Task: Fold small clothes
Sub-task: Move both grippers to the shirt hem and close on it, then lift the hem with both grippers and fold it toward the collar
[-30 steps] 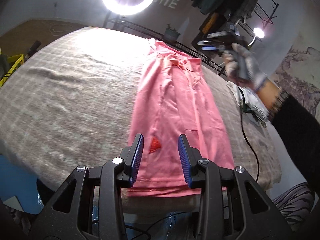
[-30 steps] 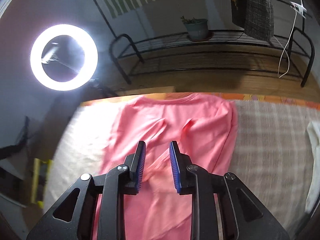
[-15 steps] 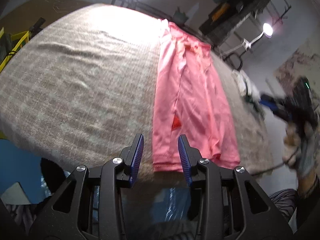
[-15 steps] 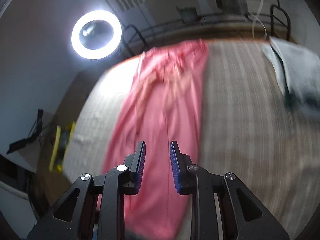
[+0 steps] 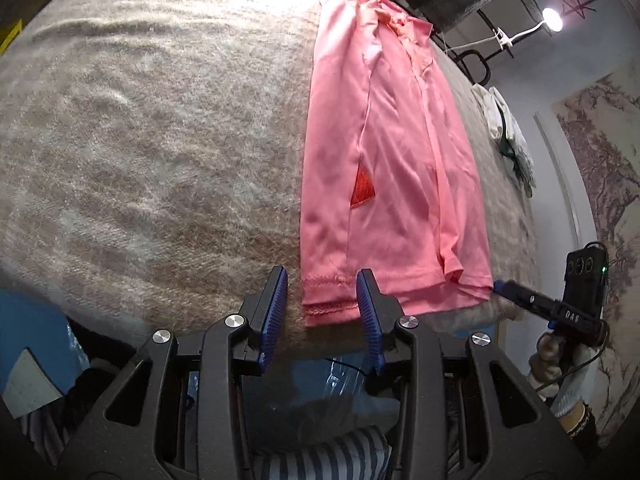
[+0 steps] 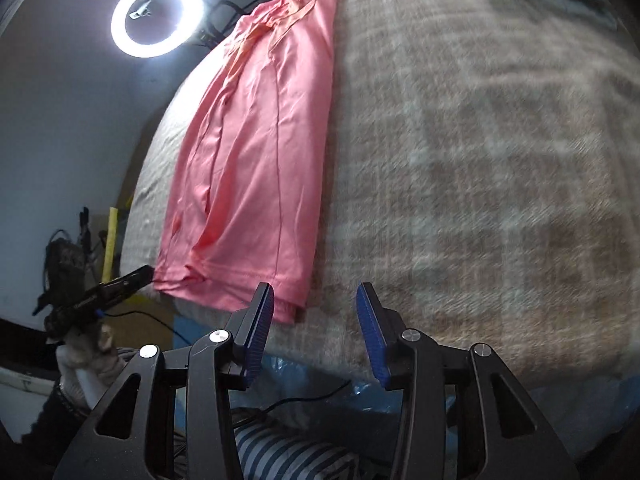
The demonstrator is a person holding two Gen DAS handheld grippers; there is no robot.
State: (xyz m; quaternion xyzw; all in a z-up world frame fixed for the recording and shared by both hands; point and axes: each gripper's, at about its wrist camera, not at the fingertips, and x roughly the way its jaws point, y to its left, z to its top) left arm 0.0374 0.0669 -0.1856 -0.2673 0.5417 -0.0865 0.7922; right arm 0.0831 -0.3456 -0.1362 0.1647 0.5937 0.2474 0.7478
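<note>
Pink, smooth knit fabric: the long narrow pink shirt (image 5: pixel 384 168), already folded lengthwise into a strip, lies on the bed covered with a beige checked woven blanket (image 5: pixel 152 128), its long axis running from the near edge straight away toward the far edge, where the collar end lies. Its stitched hem sits right at the near edge, slightly overhanging. The left gripper (image 5: pixel 322 312) has its blue ribbed fingers spread wide and empty, straddling the hem's left corner without closing on it. The right gripper (image 6: pixel 316 328) is likewise wide open and holds nothing; its left finger is just at the hem's right corner, the rest of its gap over bare blanket. Each gripper is nearest its own corner, so the likely next move is to pinch both corners and carry the hem up toward the collar. Open blanket lies on both sides; a pile of pale cloth (image 5: pixel 506 128) rests well apart near the right edge.
</note>
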